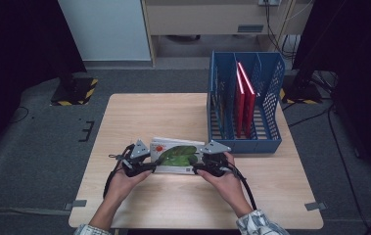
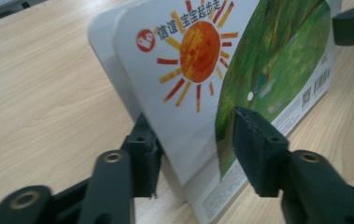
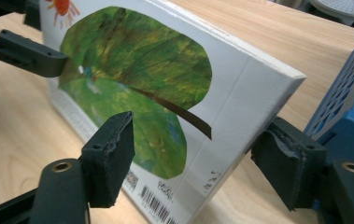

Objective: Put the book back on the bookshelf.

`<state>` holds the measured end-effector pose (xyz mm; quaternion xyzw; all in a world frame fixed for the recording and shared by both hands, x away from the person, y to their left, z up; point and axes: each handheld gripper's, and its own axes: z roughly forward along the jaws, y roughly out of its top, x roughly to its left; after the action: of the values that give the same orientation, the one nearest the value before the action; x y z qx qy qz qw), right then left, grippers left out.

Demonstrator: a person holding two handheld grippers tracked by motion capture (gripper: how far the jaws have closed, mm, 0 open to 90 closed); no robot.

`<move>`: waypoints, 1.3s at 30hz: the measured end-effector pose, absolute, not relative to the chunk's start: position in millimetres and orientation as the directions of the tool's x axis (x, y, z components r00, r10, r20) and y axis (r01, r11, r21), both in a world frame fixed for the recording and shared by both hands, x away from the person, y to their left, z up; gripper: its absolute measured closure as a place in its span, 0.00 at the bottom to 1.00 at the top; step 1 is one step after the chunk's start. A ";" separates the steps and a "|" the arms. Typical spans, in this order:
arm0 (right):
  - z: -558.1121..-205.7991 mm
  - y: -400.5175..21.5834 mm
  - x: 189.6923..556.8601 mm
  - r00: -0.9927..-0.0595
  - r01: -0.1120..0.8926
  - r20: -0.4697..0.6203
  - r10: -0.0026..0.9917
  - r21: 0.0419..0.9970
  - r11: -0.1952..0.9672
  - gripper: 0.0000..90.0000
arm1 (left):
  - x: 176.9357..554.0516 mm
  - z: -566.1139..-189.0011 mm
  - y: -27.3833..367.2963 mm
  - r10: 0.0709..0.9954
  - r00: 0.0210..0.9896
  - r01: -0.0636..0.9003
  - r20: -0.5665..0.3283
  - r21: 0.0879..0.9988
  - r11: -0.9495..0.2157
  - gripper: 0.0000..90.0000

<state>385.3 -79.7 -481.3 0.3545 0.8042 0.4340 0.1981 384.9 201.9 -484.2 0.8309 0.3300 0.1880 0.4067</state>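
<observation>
A thick white picture book [image 1: 175, 155] with a green leaf and an orange sun on its cover stands tilted on its long edge near the front of the wooden table [image 1: 139, 112]. My left gripper [image 1: 152, 165] is shut on the book's [image 2: 240, 70] sun end, one jaw behind the pages and one on the cover [image 2: 195, 149]. My right gripper [image 1: 197, 166] is shut on the thick spine end of the book [image 3: 142, 84], one pad on the cover and one behind the spine [image 3: 193, 154]. A hand holds each gripper.
A blue mesh file rack [image 1: 244, 142] stands at the table's right, close behind my right gripper, with red books [image 1: 244, 98] upright in it. Its blue wall [image 3: 347, 107] shows right beside the spine. Bare wood lies to the left and in front.
</observation>
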 end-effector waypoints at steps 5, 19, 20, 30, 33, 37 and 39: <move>-477.4 -80.7 373.0 -0.692 0.382 -0.022 0.722 0.837 0.392 0.33 | 373.2 -486.6 203.5 0.702 0.712 0.404 0.024 0.803 -0.438 0.54; -477.4 -80.6 357.3 -0.724 0.379 0.017 0.689 0.846 0.376 0.39 | 368.0 -490.9 216.5 0.751 0.660 0.453 -0.015 0.806 -0.382 0.46; -477.5 -79.7 355.8 -0.730 0.374 0.015 0.683 0.846 0.381 0.40 | 368.2 -491.1 217.7 0.753 0.658 0.455 -0.020 0.807 -0.377 0.46; -482.5 -73.1 351.3 -0.755 0.366 0.006 0.655 0.833 0.414 0.43 | 368.7 -493.5 225.6 0.778 0.628 0.490 -0.032 0.793 -0.363 0.42; -484.0 -73.2 353.6 -0.755 0.373 0.013 0.655 0.831 0.413 0.44 | 369.2 -493.6 226.9 0.783 0.621 0.492 -0.034 0.794 -0.356 0.41; -486.8 -71.7 356.3 -0.756 0.381 0.022 0.654 0.827 0.413 0.44 | 368.9 -493.7 228.0 0.787 0.616 0.499 -0.038 0.792 -0.353 0.38; -489.5 -70.6 357.6 -0.757 0.384 0.023 0.653 0.824 0.417 0.43 | 368.9 -493.9 228.3 0.788 0.615 0.500 -0.041 0.793 -0.349 0.36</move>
<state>357.6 -70.6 -489.5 0.3131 0.8277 0.4399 0.1528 368.9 228.3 -493.9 0.8018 0.4015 0.1776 0.4054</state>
